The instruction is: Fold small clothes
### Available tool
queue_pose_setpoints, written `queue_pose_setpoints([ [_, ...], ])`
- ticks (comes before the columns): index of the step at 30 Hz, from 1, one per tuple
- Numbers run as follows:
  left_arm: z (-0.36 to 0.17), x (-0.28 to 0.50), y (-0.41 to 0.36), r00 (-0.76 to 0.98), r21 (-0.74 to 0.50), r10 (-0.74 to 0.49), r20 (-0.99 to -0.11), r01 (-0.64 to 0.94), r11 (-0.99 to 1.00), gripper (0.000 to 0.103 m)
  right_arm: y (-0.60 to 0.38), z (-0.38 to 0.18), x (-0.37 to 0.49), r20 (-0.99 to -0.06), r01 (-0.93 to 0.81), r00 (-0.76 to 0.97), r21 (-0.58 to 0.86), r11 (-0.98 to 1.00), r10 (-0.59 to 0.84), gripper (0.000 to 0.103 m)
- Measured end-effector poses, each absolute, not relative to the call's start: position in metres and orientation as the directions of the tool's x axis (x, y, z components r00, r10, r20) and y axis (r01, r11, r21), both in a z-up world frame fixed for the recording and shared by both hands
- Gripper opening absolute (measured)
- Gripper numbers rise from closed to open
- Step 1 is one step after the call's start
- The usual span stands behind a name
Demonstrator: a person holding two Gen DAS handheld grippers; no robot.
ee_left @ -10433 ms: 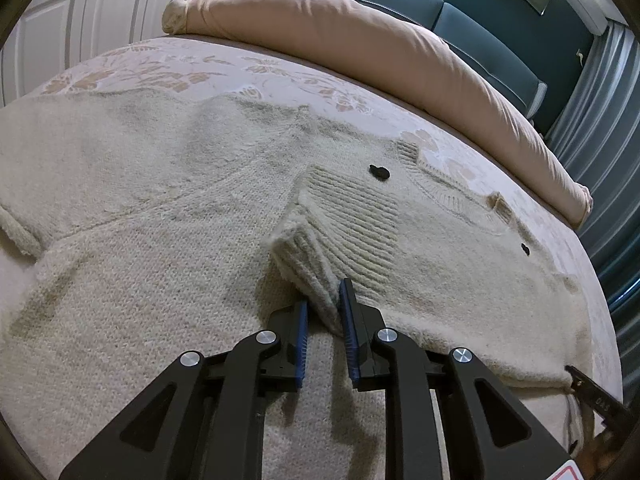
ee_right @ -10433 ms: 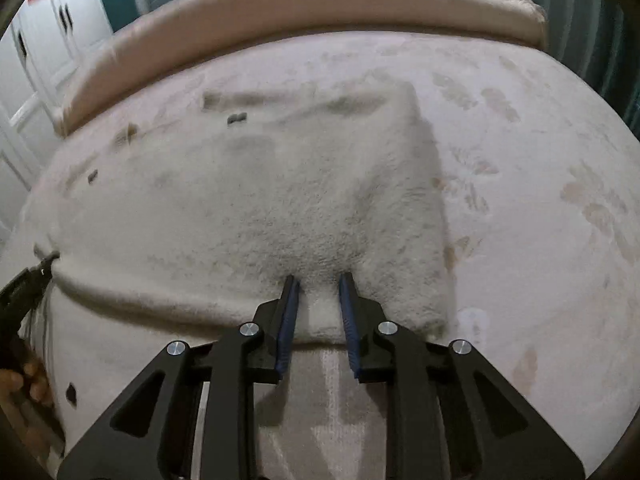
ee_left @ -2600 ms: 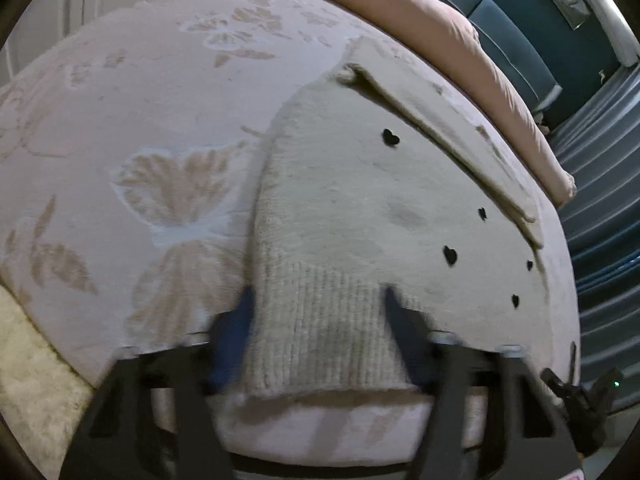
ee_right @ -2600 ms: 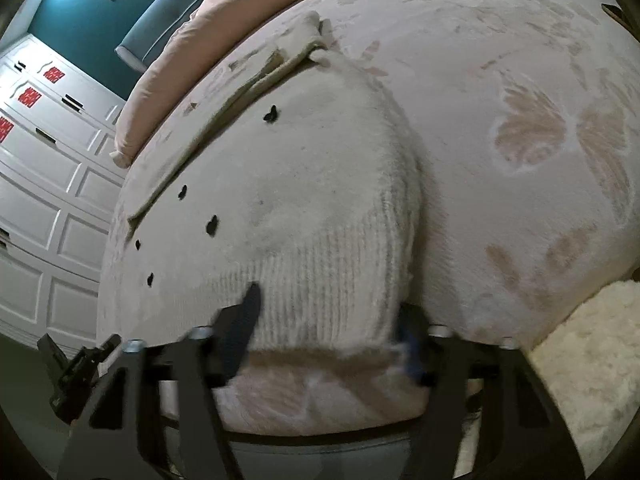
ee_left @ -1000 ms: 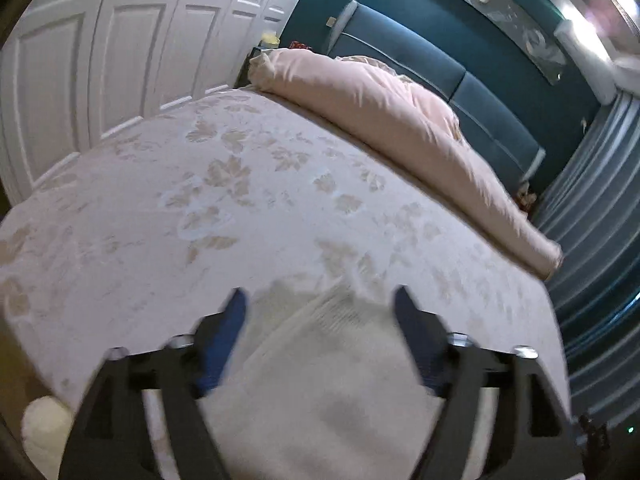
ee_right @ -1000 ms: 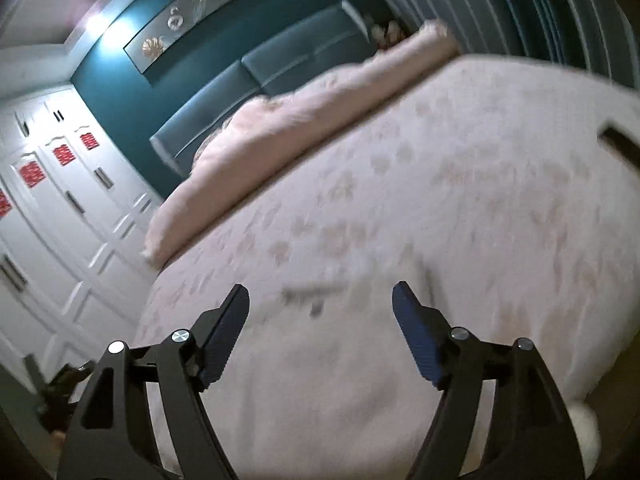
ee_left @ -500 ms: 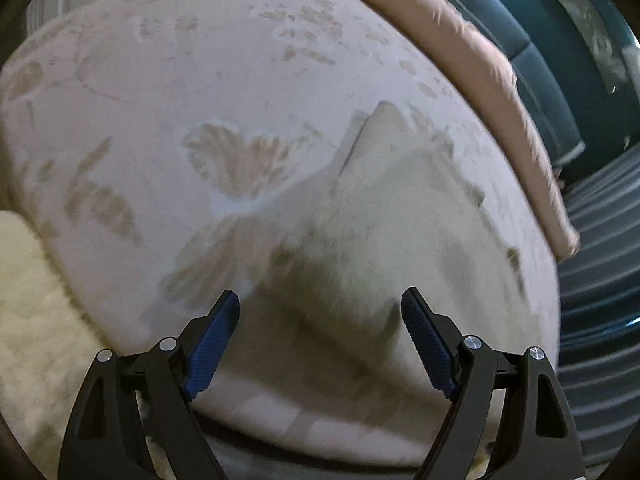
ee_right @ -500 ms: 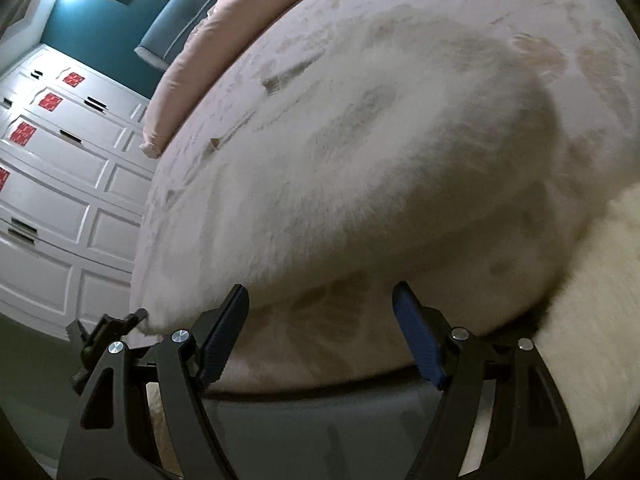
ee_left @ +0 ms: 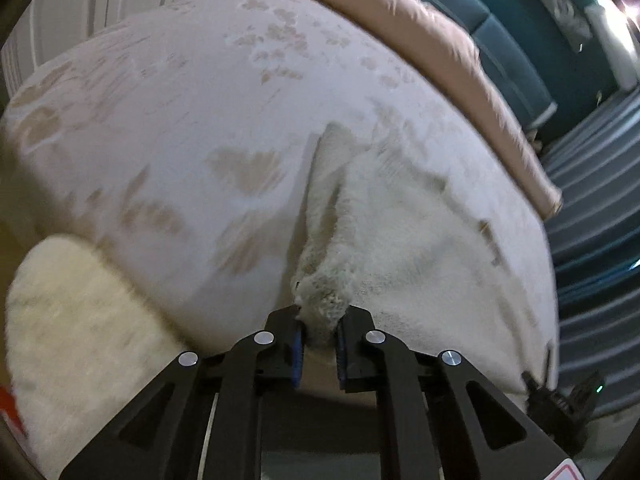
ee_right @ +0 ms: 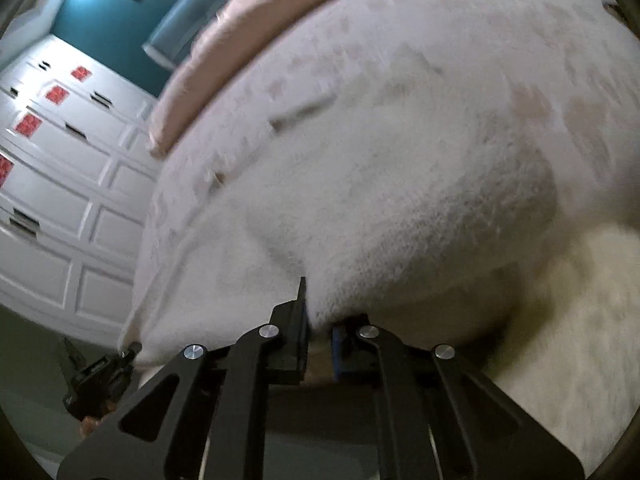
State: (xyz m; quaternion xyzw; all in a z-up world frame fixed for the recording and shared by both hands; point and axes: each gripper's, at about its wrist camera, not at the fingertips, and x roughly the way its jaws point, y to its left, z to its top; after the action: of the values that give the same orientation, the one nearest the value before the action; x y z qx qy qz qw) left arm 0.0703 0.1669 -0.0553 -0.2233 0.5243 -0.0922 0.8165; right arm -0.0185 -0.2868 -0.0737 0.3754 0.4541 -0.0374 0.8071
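Cream knit sweater [ee_left: 404, 232] lying at the near edge of the bed [ee_left: 168, 120], each near corner pinched: left gripper [ee_left: 319, 342] jaws clenched on a bunched corner, right gripper [ee_right: 319, 330] jaws clamped on the opposite hem. To fold well, lift both corners level and together, carry them evenly toward the pillow [ee_left: 432, 40], keeping the knit taut

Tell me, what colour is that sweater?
Cream, a fuzzy knit sweater; clearest in the left wrist view.
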Motion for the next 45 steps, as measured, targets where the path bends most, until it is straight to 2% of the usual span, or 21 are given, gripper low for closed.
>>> queue_pose_setpoints([
  [3, -0.086, 0.063, 0.162, 0.372, -0.397, -0.333, -0.866, -0.11, 0.911, 0.012, -0.275, -0.107, -0.025, -0.846, 0.438, 0.463, 0.479, 0.761, 0.265, 0.01],
  [5, -0.088, 0.061, 0.158, 0.374, -0.39, -0.322, -0.87, -0.121, 0.913, 0.015, -0.273, -0.102, -0.022, -0.866, 0.444, 0.44, 0.438, 0.781, 0.236, 0.018],
  [6, -0.081, 0.06, 0.156, 0.39, -0.369, -0.3, -0.871, -0.116, 0.922, 0.023, -0.273, -0.095, -0.022, -0.871, 0.442, 0.445, 0.414, 0.796, 0.206, 0.029],
  [8, -0.062, 0.058, 0.155, 0.423, -0.312, -0.241, -0.873, -0.106, 0.944, 0.033, -0.271, -0.078, -0.025, -0.879, 0.424, 0.457, 0.349, 0.835, 0.136, 0.041],
  [9, -0.053, 0.056, 0.157, 0.441, -0.293, -0.219, -0.87, -0.107, 0.95, 0.048, -0.27, -0.068, -0.03, -0.883, 0.414, 0.46, 0.303, 0.858, 0.09, 0.041],
  [10, -0.044, 0.054, 0.161, 0.465, -0.287, -0.205, -0.861, -0.111, 0.952, 0.054, -0.271, -0.059, -0.035, -0.886, 0.407, 0.463, 0.255, 0.877, 0.043, 0.042],
  [13, -0.016, 0.053, 0.176, 0.534, -0.321, -0.214, -0.818, -0.116, 0.94, 0.063, -0.28, -0.04, -0.05, -0.867, 0.415, 0.492, 0.152, 0.897, -0.081, 0.051],
  [15, -0.003, 0.06, 0.178, 0.559, -0.35, -0.239, -0.794, -0.098, 0.932, 0.064, -0.292, -0.026, -0.052, -0.832, 0.433, 0.54, 0.147, 0.889, -0.125, 0.057],
  [20, 0.007, 0.113, 0.15, 0.567, -0.374, -0.297, -0.769, -0.022, 0.927, 0.067, -0.322, -0.005, -0.013, -0.756, 0.415, 0.645, 0.222, 0.882, -0.114, 0.06],
  [21, 0.006, 0.127, 0.138, 0.565, -0.351, -0.292, -0.771, 0.005, 0.936, 0.07, -0.328, -0.002, 0.002, -0.743, 0.414, 0.659, 0.225, 0.882, -0.119, 0.064],
  [26, -0.015, 0.184, 0.094, 0.501, -0.346, -0.355, -0.789, 0.116, 0.931, 0.071, -0.354, -0.018, 0.06, -0.752, 0.405, 0.658, 0.306, 0.861, -0.042, 0.065],
  [28, -0.033, 0.206, 0.085, 0.497, -0.325, -0.337, -0.799, 0.114, 0.939, 0.071, -0.364, -0.033, 0.084, -0.775, 0.419, 0.632, 0.315, 0.852, -0.024, 0.065],
  [30, -0.051, 0.225, 0.08, 0.459, -0.326, -0.337, -0.822, 0.106, 0.939, 0.069, -0.365, -0.044, 0.1, -0.793, 0.425, 0.609, 0.301, 0.854, -0.024, 0.065],
  [32, -0.07, 0.236, 0.08, 0.41, -0.365, -0.371, -0.833, 0.097, 0.926, 0.055, -0.364, -0.055, 0.113, -0.807, 0.423, 0.59, 0.297, 0.856, -0.012, 0.065],
  [33, -0.075, 0.238, 0.08, 0.395, -0.378, -0.386, -0.834, 0.1, 0.92, 0.039, -0.364, -0.064, 0.12, -0.815, 0.42, 0.579, 0.314, 0.851, 0.015, 0.065],
  [34, -0.081, 0.24, 0.078, 0.382, -0.386, -0.396, -0.835, 0.105, 0.917, 0.02, -0.363, -0.07, 0.124, -0.82, 0.419, 0.571, 0.329, 0.846, 0.037, 0.06],
  [35, -0.085, 0.24, 0.078, 0.376, -0.389, -0.402, -0.835, 0.114, 0.914, 0.012, -0.362, -0.077, 0.127, -0.827, 0.42, 0.56, 0.336, 0.843, 0.051, 0.037],
  [37, -0.081, 0.238, 0.079, 0.4, -0.398, -0.41, -0.82, 0.118, 0.91, 0.009, -0.357, -0.084, 0.133, -0.844, 0.415, 0.534, 0.311, 0.855, 0.048, 0.008],
  [40, -0.048, 0.232, 0.084, 0.479, -0.404, -0.422, -0.77, 0.146, 0.903, 0.007, -0.36, -0.047, 0.122, -0.741, 0.357, 0.668, 0.393, 0.848, 0.062, 0.007],
  [43, -0.001, 0.234, 0.092, 0.564, -0.434, -0.45, -0.692, 0.172, 0.884, 0.006, -0.375, 0.016, 0.101, -0.538, 0.272, 0.839, 0.552, 0.788, 0.087, 0.007],
  [45, 0.018, 0.243, 0.094, 0.617, -0.418, -0.423, -0.663, 0.164, 0.894, 0.007, -0.385, 0.035, 0.097, -0.481, 0.27, 0.876, 0.551, 0.789, 0.037, 0.007],
])
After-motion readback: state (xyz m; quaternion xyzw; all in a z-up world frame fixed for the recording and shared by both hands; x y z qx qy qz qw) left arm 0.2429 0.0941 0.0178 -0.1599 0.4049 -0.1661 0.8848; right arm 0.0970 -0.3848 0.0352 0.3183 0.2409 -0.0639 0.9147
